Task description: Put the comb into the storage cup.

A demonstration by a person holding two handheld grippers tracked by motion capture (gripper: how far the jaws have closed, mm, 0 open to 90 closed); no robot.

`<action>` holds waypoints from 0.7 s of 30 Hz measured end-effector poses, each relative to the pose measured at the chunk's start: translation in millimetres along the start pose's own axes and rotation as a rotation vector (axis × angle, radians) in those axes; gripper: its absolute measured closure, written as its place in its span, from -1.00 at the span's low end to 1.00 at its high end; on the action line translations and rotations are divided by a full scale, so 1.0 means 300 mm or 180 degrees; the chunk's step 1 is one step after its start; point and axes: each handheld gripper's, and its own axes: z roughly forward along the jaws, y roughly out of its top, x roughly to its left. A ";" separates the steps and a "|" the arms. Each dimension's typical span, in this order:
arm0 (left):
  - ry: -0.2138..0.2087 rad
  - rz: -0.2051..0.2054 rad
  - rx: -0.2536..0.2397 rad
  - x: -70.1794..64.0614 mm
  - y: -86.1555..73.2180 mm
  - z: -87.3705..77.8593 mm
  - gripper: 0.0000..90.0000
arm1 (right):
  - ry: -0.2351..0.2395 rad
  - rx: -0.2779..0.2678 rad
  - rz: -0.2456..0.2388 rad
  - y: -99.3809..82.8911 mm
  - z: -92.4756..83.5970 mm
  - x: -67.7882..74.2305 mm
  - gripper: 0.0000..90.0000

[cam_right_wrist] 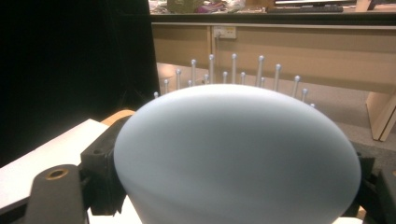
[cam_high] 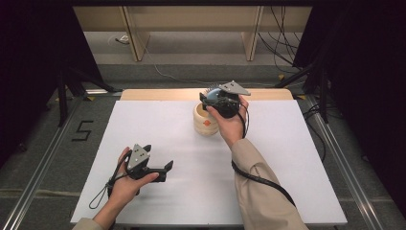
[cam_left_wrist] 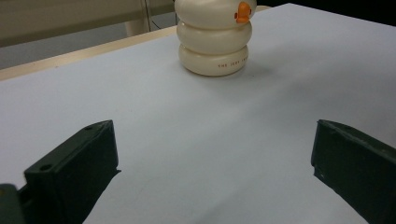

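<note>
At lower left, the left tool [cam_high: 160,168] rests open on the white surface [cam_high: 287,163], seemingly waiting. Farther right, the cream ringed holder [cam_high: 205,122] stands upright; just above it the right tool [cam_high: 216,99] grips a pale blue hairbrush [cam_right_wrist: 238,154], likely for stowing.

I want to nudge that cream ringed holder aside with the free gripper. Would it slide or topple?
The cream holder sits on a broad, flat base, so a low push would likely slide it across the smooth white table. It is taller than wide, so a push near its top could tip it. Its glossy, rounded rings may slip between the jaws of the left gripper.
</note>
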 end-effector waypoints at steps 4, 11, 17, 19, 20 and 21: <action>0.0001 -0.0001 0.0002 0.000 0.000 0.000 -0.99 | 0.0004 -0.0012 -0.0022 -0.005 -0.011 0.003 -0.54; 0.0002 -0.0001 0.0001 -0.001 0.000 0.000 -0.99 | 0.0001 -0.0028 -0.0009 -0.016 -0.028 0.006 -0.55; 0.0001 0.0003 0.0003 -0.002 0.000 0.000 -0.99 | 0.0035 -0.0006 -0.0018 -0.026 -0.037 0.011 -0.57; 0.0005 0.0004 -0.0002 -0.002 0.000 0.001 -0.99 | 0.0036 0.0010 -0.0020 -0.029 -0.038 0.012 -0.59; 0.0005 0.0003 -0.0002 -0.002 0.000 0.000 -1.00 | 0.0040 0.0026 -0.0014 -0.030 -0.038 0.012 -0.60; 0.0006 0.0003 -0.0002 -0.002 0.000 0.000 -0.99 | 0.0038 0.0030 -0.0012 -0.031 -0.037 0.011 -0.61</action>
